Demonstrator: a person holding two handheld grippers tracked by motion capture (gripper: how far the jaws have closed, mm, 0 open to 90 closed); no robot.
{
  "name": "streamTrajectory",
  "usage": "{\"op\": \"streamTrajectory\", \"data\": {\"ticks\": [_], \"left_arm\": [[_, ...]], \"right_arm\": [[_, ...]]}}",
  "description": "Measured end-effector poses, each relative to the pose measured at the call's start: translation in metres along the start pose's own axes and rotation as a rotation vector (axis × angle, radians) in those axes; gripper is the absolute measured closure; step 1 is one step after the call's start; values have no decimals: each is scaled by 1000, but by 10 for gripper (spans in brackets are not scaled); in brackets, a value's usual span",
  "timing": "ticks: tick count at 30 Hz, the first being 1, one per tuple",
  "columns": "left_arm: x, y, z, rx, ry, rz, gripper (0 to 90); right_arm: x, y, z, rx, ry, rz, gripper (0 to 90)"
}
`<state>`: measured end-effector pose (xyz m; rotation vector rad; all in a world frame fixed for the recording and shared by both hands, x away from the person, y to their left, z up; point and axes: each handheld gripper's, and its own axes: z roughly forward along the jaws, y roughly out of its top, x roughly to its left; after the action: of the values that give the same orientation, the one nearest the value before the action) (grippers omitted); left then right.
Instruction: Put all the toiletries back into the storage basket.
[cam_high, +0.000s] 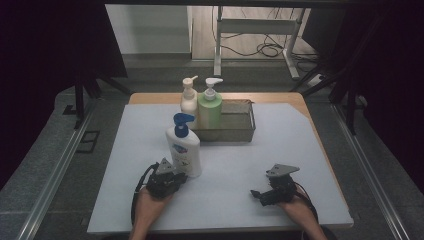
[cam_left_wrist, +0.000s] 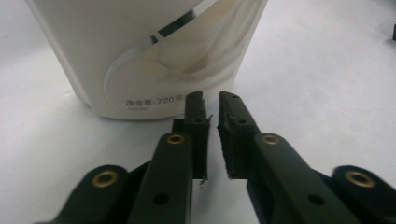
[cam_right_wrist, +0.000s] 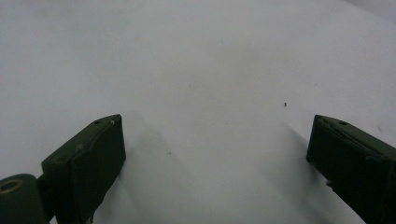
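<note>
High view puts the white pump bottle (cam_high: 185, 152) with the blue pump head upright on the pale mat (cam_high: 300, 165), toward the near left part of it, and the left gripper (cam_high: 172, 172) sits right at the bottle's near base, on its left side as seen from above. Left gripper view looks straight at the bottle's lower body (cam_left_wrist: 154, 56): its rounded bottom edge rests on the mat just ahead of the jaw tips, a little left of the line between them. The jaws stand a narrow slit apart with nothing between them; the pads do not press on the bottle, and whether the tips touch its wall I cannot tell. A hand (cam_high: 150, 205) holds this gripper from the near edge.

Behind the bottle, farther up the mat, a metal tray (cam_high: 240, 131) holds two more pump bottles at its left end: a cream bottle (cam_high: 189, 102) and a green bottle (cam_high: 209, 107), side by side and upright. The blue-capped bottle stands just in front of the tray's near left corner, apart from it.

Well off to the right, the right gripper (cam_high: 256, 194) rests low over the mat, its jaws pointing left. Right gripper view shows its two jaws spread wide with bare mat (cam_right_wrist: 210, 70) between them.
</note>
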<state>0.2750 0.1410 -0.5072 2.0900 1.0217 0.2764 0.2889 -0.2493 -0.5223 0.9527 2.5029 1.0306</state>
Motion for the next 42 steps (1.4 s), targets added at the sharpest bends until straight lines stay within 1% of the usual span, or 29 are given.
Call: {"op": "streamTrajectory", "data": {"ticks": [4,6,10,16,18,20,23,26,28,30,33,35,38,42], "left_arm": [[-1,-1,-1,2,12,1,722],[-2,-2,-2,3,22,10,683],[-3,-5,-5,0,42,10,592],[-4,-13,-11,1,52,-12,494],[-3,-16,-13,5,62,-18,462],[-3,-19,-15,8,82,-22,416],[-3,-21,-18,5,109,-30,358],[-1,-21,-19,9,137,-38,294],[1,-22,-19,10,144,-52,265],[2,-23,-18,18,154,-63,217],[3,-24,-17,34,174,-67,169],[4,-25,-15,46,187,-64,139],[3,-26,-14,64,197,-55,125],[4,-27,-11,74,192,-58,122]], "right_arm": [[0,0,-1,-2,2,-5,63],[1,0,-1,-4,6,-7,69],[2,1,-2,-5,19,-13,69],[4,4,-4,-20,25,-16,64],[5,4,-5,-24,31,-11,62],[5,5,-5,-30,43,-1,51],[5,7,-5,-54,66,11,7],[6,9,-7,-60,69,9,0],[6,10,-8,-65,73,9,0],[6,12,-9,-72,84,11,0],[6,14,-10,-90,105,24,0],[7,16,-10,-100,122,30,0],[7,18,-11,-99,125,20,0],[5,21,-14,-97,120,18,0]]}}
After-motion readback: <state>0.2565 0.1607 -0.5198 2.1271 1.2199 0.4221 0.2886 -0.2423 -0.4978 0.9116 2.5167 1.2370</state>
